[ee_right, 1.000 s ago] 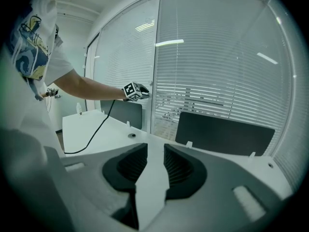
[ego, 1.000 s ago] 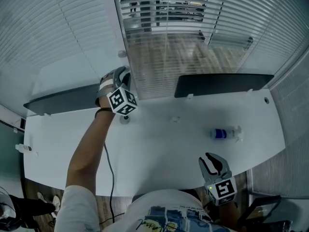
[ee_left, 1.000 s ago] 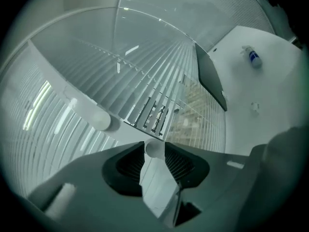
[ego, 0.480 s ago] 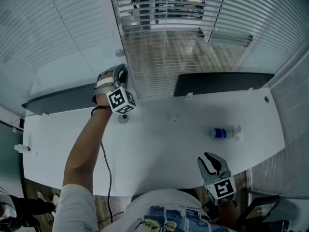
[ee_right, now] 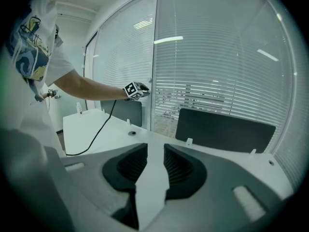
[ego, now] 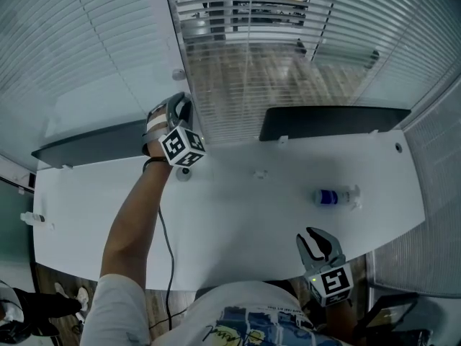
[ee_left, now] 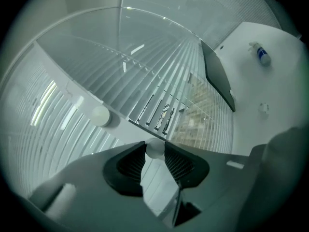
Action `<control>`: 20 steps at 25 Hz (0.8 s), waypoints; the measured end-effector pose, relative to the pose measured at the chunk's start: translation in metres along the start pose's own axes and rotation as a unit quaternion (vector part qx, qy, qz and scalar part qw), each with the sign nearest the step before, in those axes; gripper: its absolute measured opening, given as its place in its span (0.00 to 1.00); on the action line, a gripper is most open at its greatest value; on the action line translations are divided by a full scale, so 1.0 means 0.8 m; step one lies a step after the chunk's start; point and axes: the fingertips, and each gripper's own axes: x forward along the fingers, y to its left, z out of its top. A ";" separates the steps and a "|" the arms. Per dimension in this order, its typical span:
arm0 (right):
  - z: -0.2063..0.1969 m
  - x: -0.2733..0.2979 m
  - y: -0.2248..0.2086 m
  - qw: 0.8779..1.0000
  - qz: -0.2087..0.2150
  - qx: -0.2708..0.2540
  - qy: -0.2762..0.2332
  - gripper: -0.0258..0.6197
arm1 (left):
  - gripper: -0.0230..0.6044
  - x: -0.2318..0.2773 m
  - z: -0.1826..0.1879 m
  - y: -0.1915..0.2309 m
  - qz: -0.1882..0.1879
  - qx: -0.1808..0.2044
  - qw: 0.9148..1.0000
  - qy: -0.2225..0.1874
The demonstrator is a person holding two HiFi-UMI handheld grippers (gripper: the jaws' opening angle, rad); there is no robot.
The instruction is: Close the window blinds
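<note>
Blinds (ego: 245,85) hang behind the glass past the worktop's (ego: 238,222) far edge. In the middle pane the slats at the top stand open, with dark shapes showing through; the side panes look closed.

On the frame strip left of that pane is a small white knob (ee_left: 155,149). The left gripper (ego: 183,108) reaches over the far edge to it, and its fingers (ee_left: 129,166) are closed on the knob, which is pinched at the tips. A second white knob (ee_left: 100,116) sits further along the same strip, untouched.

Two dark panels stand along the far edge, one to the left (ego: 94,146) and one to the right (ego: 331,123). A black cable (ego: 164,244) runs across the worktop toward the near edge.

A small bottle (ego: 336,197) with a blue label lies near the right edge.

The right gripper (ego: 318,242) is at the near edge, right part. Its fingers (ee_right: 179,167) are apart with nothing between them.
</note>
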 end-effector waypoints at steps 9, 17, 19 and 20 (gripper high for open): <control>-0.001 0.000 0.000 1.000 0.010 0.002 -0.004 0.18 | 0.24 -0.002 -0.005 0.007 -0.006 -0.205 0.979 0.000; -0.002 0.004 0.000 1.000 0.014 0.005 -0.003 0.18 | 0.24 -0.002 -0.012 0.015 -0.015 -0.427 0.904 -0.007; -0.001 0.003 0.000 1.000 0.015 0.007 -0.001 0.18 | 0.24 -0.003 -0.014 0.017 -0.013 -0.466 0.884 -0.009; -0.001 0.003 -0.001 1.000 0.015 0.007 0.000 0.18 | 0.24 -0.003 -0.015 0.017 -0.014 -0.485 0.874 -0.010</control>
